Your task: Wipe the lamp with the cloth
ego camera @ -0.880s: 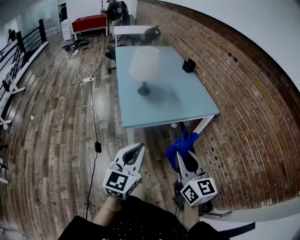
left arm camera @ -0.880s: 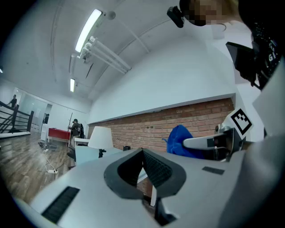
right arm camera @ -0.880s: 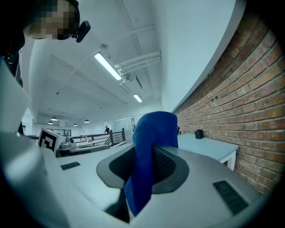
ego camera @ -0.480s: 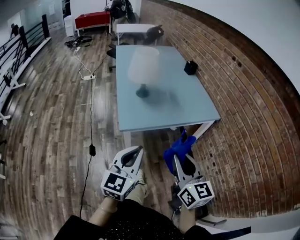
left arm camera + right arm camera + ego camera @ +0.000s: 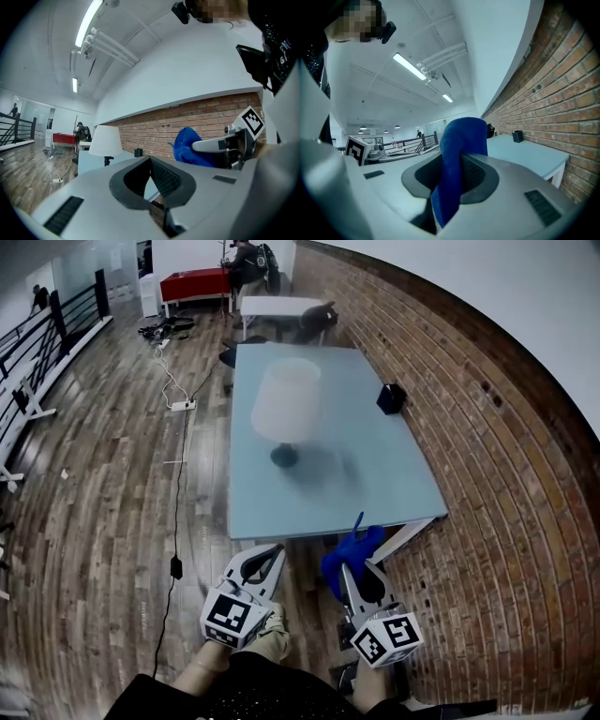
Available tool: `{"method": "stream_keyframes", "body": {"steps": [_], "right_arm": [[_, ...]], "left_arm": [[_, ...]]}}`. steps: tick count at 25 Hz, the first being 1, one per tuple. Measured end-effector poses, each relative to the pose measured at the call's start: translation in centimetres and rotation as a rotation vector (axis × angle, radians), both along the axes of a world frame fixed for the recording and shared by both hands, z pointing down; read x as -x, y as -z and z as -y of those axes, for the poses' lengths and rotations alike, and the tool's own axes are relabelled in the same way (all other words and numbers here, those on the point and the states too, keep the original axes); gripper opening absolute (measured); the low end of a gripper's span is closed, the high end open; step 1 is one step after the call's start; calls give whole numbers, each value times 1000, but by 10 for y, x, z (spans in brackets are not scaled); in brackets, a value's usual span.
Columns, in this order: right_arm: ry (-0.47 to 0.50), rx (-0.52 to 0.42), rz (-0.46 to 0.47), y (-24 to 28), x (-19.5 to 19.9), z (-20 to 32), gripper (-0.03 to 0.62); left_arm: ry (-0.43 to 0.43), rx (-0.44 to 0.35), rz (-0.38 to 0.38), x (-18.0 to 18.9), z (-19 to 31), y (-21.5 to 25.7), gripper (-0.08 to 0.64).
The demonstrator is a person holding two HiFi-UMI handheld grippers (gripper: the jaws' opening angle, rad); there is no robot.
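Note:
A lamp with a white shade and a dark base stands near the middle of the light blue table. The lamp also shows small in the left gripper view, well beyond the jaws. My right gripper is shut on a blue cloth, held just short of the table's near edge. In the right gripper view the cloth stands bunched between the jaws. My left gripper is shut and holds nothing, beside the right one, low in front of the table.
A small black box sits at the table's right side by the brick wall. A cable and power strip run over the wooden floor on the left. A second table, chairs and a red bench stand far behind.
Both grippers and the view have come closer to the table; the cloth now reaches its near edge. The lamp has stayed in place.

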State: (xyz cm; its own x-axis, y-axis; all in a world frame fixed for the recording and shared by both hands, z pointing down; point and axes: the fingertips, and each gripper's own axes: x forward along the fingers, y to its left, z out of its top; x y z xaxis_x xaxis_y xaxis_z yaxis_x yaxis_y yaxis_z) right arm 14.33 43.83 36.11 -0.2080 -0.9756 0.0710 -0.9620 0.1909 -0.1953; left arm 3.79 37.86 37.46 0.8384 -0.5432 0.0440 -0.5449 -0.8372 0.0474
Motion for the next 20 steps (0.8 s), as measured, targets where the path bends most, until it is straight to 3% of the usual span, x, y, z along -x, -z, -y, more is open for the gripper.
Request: {"method": "stream_keyframes", "body": {"steps": [9, 20], "right_arm": [[60, -17, 29, 17, -33, 72, 92], [108, -12, 17, 11, -46, 148, 92]], "left_arm": [[-9, -10, -43, -53, 85, 16, 9], [15, -2, -66, -69, 153, 13, 9]]}}
